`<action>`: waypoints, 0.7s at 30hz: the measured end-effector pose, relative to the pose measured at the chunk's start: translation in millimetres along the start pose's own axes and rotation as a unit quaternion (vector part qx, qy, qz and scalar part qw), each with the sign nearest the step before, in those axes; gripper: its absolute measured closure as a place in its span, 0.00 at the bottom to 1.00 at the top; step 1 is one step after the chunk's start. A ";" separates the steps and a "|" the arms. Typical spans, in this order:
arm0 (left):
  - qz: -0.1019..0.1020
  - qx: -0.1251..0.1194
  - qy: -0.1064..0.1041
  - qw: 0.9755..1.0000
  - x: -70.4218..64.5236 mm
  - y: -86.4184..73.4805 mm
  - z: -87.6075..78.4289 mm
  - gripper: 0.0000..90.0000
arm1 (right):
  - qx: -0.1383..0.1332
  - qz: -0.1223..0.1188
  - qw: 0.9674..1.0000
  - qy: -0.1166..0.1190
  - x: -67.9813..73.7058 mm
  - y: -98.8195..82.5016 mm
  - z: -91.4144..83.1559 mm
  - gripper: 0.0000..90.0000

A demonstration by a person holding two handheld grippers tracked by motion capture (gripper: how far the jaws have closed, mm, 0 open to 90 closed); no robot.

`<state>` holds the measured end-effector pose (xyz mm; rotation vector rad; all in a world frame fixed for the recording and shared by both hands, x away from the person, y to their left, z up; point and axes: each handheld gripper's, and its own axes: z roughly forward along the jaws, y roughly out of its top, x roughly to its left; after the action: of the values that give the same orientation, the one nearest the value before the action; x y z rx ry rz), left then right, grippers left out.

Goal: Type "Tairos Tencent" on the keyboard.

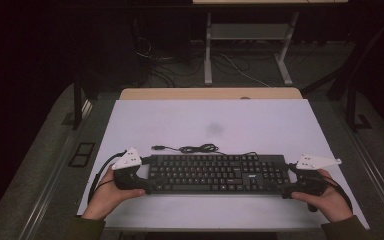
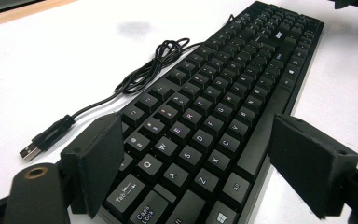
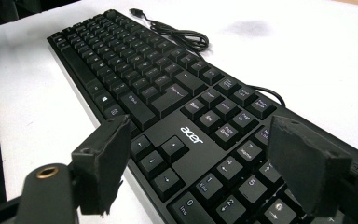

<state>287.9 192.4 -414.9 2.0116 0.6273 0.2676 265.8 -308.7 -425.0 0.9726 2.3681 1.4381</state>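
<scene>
— Presently, what lies on the table?

— A black Acer keyboard (image 1: pixel 217 173), flat on the white tabletop (image 1: pixel 260 125), near my edge and lengthwise across it. Its cable (image 1: pixel 192 148) is loosely coiled just behind the key rows, and the USB plug (image 2: pixel 30 151) rests on bare table, apart from the keyboard.

— And your tongs?

— I hold one in each hand. My left gripper (image 2: pixel 198 168) sits at the keyboard's left end. Its jaws stand spread wide, one to each side of the Tab, Caps Lock and letter keys, with nothing clenched between them. My right gripper (image 3: pixel 200 170) sits at the right end, jaws likewise released and straddling the arrow keys and number pad. Whether the pads touch the keyboard's edges, I cannot tell.

— Anything else noted?

— A faint grey smudge (image 1: pixel 215 129) marks the tabletop beyond the cable. A wooden strip (image 1: pixel 210 93) borders the far edge.
</scene>
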 end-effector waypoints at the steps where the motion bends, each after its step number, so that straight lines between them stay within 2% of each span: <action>1: -0.001 -0.002 0.000 1.000 -0.2 0.1 0.3 0.19 | 0.000 0.000 1.000 0.000 0.1 -0.1 -0.2 0.24; 21: -0.003 -0.007 -0.004 1.000 -0.2 2.5 -0.9 0.20 | -0.010 0.004 1.000 0.007 -1.7 1.8 -0.9 0.25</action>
<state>288.2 192.0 -412.3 1.9956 0.6248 0.2602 267.5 -309.8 -423.3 0.9711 2.3585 1.4721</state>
